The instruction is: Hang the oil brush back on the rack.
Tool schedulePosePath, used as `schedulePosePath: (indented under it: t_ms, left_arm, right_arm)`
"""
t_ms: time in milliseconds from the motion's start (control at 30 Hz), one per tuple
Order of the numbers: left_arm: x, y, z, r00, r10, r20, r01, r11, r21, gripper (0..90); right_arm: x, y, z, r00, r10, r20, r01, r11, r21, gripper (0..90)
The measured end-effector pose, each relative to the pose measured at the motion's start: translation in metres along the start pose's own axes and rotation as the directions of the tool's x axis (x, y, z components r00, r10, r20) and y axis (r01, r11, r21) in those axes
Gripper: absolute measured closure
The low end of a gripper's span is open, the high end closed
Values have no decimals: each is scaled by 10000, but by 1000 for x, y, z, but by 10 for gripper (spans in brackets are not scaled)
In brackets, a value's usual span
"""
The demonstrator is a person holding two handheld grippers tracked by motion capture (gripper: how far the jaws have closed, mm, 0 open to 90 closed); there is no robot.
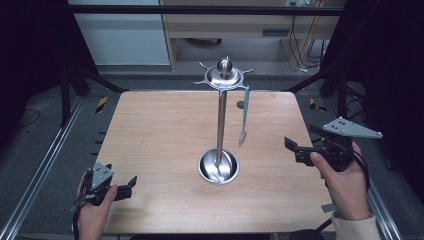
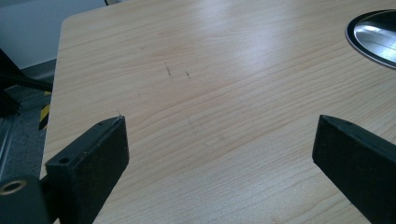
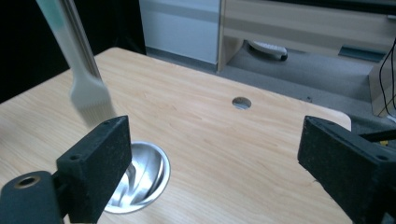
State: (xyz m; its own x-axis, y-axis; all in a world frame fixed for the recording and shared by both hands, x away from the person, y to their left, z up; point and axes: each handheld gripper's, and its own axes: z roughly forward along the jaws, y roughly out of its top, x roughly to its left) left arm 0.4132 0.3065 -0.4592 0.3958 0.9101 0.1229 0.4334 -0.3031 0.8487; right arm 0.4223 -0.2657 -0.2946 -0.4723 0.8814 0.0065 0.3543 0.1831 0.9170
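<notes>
High view: metal stand (image 1: 220, 125) upright at table (image 1: 150, 130) centre, round base dish (image 1: 218, 166) on the wood, hook ring (image 1: 223, 76) on top. Silicone brush (image 1: 244, 116) hangs from a hook on the ring's right side, just beside the pole. Long axis near vertical, green handle up, pale bristle head pointing down, clear of the table and above and right of the dish. Right gripper (image 1: 295, 148) sits right of the brush, apart from it, jaws pointing left toward the stand, nothing in them. Left gripper (image 1: 128, 184) at the near-left table corner, well apart from the stand, jaws pointing right.

Left gripper view: both black jaws spread wide, only bare wood between them. Dish rim (image 2: 373, 37) at the upper right edge.

Right gripper view: jaws stand wide apart, no contact with anything, empty gap over the table. Brush (image 3: 86, 95) upper left, above the left jaw, not touching; handle runs up out of frame, bristles down, pole right behind it. Dish (image 3: 140, 179) lies below it, partly behind that jaw. Small hole (image 3: 241, 102) in the tabletop farther off.
</notes>
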Motion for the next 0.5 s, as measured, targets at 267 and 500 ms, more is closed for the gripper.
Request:
schedulePosePath:
  t_ms: [267, 500]
  left_arm:
    - [0, 0, 0, 10000, 11, 19, -12, 10000, 36, 33]
    - [0, 0, 0, 10000, -1, 30, 1, 10000, 19, 33]
  right_arm:
    - [0, -18, 18, 9999, -29, -151, 39, 9980, 626, 74]
    - [7, -31, 41, 9996, -180, -218, 205, 9926, 1194, 78]
